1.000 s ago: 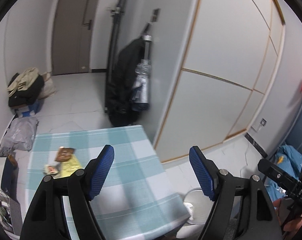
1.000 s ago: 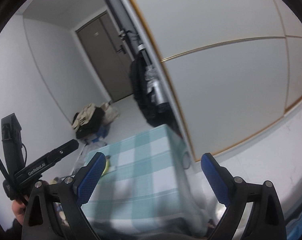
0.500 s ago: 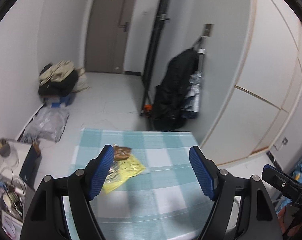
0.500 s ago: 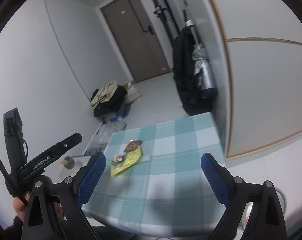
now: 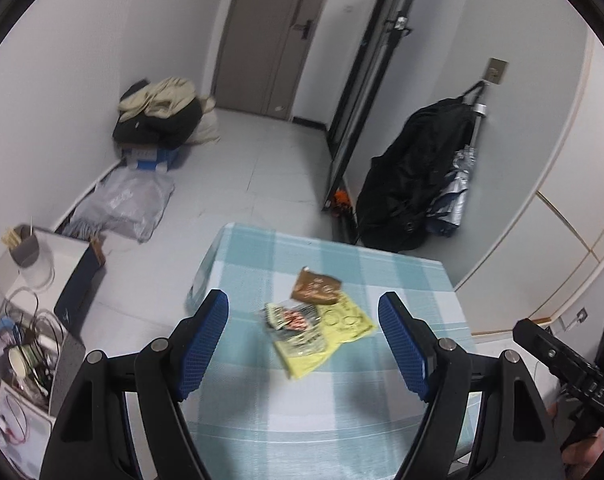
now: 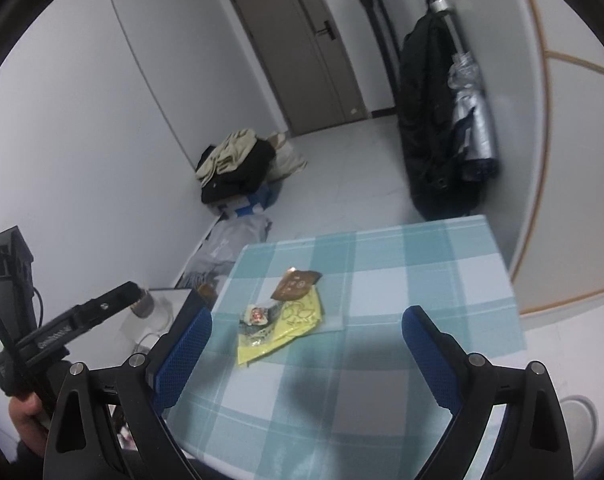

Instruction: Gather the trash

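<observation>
Left wrist view: wrappers, a yellow one (image 5: 333, 336), a brown one (image 5: 315, 288) and a crumpled one (image 5: 290, 320), lie overlapping on the checked table (image 5: 341, 408). The left gripper (image 5: 303, 344) and right gripper (image 6: 305, 358) both hover wide open, holding nothing.

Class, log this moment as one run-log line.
left tongs: open, empty | right tongs: open, empty | wrappers: on table, untouched

A lived-in home entryway: a grey-brown entrance door (image 5: 270, 36), a black coat hanging on a wall hook (image 5: 409, 184), piled clothes on the pale tiled floor (image 5: 160, 110), and a teal-and-white checked cloth tabletop (image 5: 401, 280).
</observation>
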Motion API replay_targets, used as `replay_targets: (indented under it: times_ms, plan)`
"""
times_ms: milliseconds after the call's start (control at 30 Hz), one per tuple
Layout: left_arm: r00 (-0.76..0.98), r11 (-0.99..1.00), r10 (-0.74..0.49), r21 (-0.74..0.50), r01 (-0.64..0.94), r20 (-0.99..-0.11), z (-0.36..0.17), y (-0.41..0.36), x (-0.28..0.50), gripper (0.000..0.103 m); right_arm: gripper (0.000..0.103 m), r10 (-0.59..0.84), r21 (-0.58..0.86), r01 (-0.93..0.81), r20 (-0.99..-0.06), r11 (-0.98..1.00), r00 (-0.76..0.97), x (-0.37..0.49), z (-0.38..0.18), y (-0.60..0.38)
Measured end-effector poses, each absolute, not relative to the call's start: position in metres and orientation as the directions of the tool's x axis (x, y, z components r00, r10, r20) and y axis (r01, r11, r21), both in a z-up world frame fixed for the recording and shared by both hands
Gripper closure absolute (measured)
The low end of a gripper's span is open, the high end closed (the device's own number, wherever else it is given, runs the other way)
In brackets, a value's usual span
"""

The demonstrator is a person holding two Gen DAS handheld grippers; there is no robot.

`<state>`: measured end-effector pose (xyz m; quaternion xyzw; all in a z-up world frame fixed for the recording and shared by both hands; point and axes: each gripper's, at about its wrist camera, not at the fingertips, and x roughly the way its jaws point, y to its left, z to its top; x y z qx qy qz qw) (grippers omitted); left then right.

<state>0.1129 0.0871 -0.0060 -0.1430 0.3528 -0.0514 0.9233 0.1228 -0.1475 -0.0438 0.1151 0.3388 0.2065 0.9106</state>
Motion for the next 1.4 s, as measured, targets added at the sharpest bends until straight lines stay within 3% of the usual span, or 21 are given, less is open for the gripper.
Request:
replay_targets:
  times_ms: [467, 733, 1067, 1400]
  plan:
    - [0.672, 0.923, -0.185, -0.362, -0.132, -0.717, -0.048, 0.127, 0.144, 0.028, 0.007, 0.476, 0.358, -0.314, -0.685, 0.879, 0.551, 0.226, -0.090, -0.097]
    - [0.603, 0.907, -0.234, -0.394, -0.147, -0.763, -0.065, 0.128, 0.165, 0.028, 0.024, 0.542, 0.433, -0.333, -0.737, 0.838, 0.405, 0.286, -0.135, -0.078]
    - [0.544, 0.893, -0.256, -0.412, -0.184, -0.799, -0.078, 0.128, 0.186, 0.028, 0.037, 0.650, 0.604, -0.241, -0.709, 0.760, 0.274, 0.323, -0.167, -0.078]
    - [0.534, 0.893, -0.245, -0.403, -0.202, -0.810, -0.080, 0.123, 0.199, 0.028, 0.046, 0.675, 0.643, -0.206, -0.706, 0.738, 0.215, 0.328, -0.171, -0.078]
